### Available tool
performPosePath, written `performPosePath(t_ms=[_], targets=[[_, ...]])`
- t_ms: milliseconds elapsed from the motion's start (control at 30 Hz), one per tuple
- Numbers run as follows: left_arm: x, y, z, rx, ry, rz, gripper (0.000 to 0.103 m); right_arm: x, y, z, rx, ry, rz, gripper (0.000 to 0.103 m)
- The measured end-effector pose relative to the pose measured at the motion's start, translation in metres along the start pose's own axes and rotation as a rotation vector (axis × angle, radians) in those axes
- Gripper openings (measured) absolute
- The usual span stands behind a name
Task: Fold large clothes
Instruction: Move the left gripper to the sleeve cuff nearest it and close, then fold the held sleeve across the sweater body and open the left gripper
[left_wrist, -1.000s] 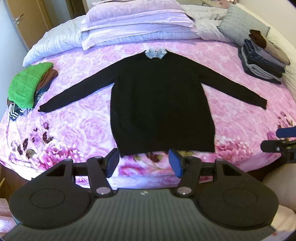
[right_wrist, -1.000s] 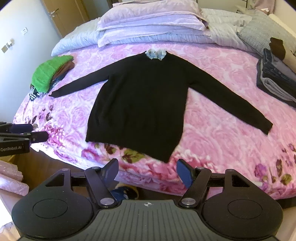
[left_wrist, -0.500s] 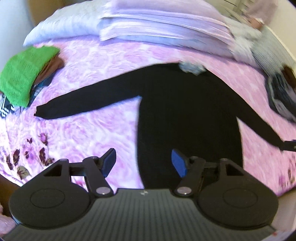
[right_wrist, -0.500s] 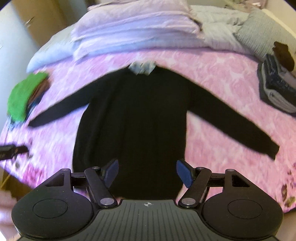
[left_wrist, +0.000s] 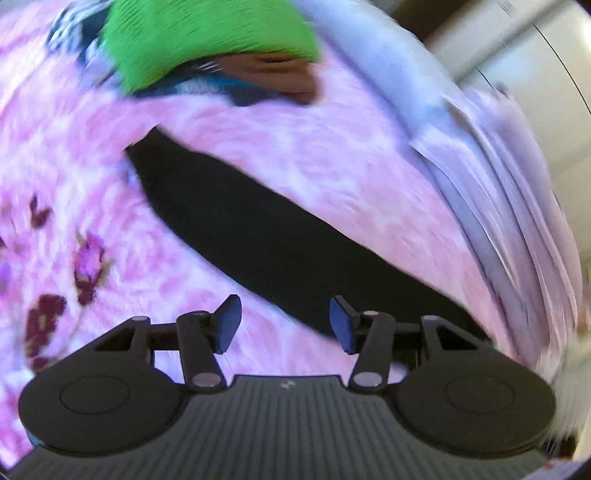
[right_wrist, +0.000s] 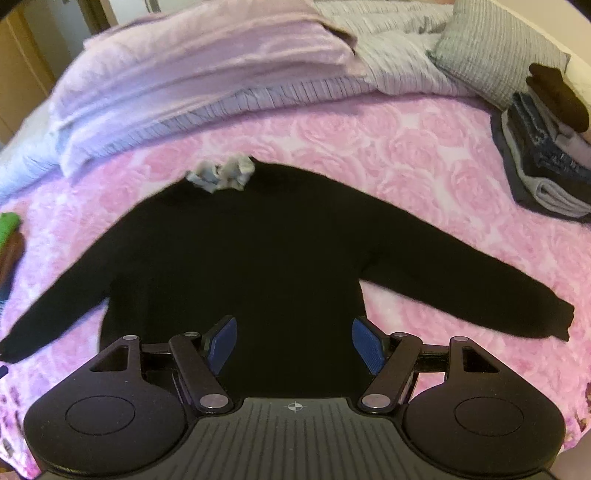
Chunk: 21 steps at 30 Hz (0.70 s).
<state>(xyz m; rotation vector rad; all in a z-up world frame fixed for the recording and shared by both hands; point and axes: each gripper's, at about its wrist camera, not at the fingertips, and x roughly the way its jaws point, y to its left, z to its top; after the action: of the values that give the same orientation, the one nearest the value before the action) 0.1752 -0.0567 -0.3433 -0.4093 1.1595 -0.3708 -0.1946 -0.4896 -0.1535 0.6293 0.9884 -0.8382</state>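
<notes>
A black long-sleeved sweater with a pale collar lies flat on the pink floral bedspread, both sleeves spread out. In the blurred left wrist view its left sleeve runs slantwise across the bedspread. My left gripper hovers over that sleeve near its lower edge; its jaws are closing, with nothing pressed between the pads. My right gripper stands open above the sweater's lower body, nothing between its blue pads.
A green knit on a small heap of clothes lies just past the sleeve's cuff. Folded dark clothes are stacked at the right. Lilac pillows and bedding and a grey cushion line the head of the bed.
Both grippers came down and in over the bed. The left one swung left to the left sleeve and rolled, so the view is tilted. The right one now hangs over the sweater's body.
</notes>
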Motion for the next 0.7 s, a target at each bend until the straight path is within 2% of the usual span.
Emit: performPosePath(t_ms=[100, 200, 400, 467, 533, 600, 700], targets=[[0.024, 0.028, 0.010, -0.114, -0.041, 0.004, 0.046, 0.020, 0.002, -0.003, 0.000, 0.027, -0.013, 0.066], [0.040, 0.047, 0.014, -0.174, -0.083, 0.011, 0.044, 0.034, 0.002, -0.009, -0.020, 0.051, -0.013, 0.066], [0.056, 0.062, 0.011, -0.231, -0.149, 0.014, 0.020, 0.056, -0.015, -0.024, -0.006, 0.091, -0.046, 0.066], [0.057, 0.061, 0.013, -0.230, -0.164, 0.035, 0.002, 0.059, -0.022, -0.026, 0.011, 0.098, -0.045, 0.066], [0.053, 0.049, 0.017, -0.177, -0.188, 0.043, 0.002, 0.062, -0.029, -0.025, 0.013, 0.097, -0.037, 0.066], [0.041, 0.021, 0.020, -0.060, -0.234, 0.039, 0.002, 0.065, -0.037, -0.022, 0.008, 0.093, -0.034, 0.066], [0.014, -0.051, 0.018, 0.176, -0.311, -0.060, 0.001, 0.067, -0.054, -0.015, 0.022, 0.076, -0.032, 0.066]])
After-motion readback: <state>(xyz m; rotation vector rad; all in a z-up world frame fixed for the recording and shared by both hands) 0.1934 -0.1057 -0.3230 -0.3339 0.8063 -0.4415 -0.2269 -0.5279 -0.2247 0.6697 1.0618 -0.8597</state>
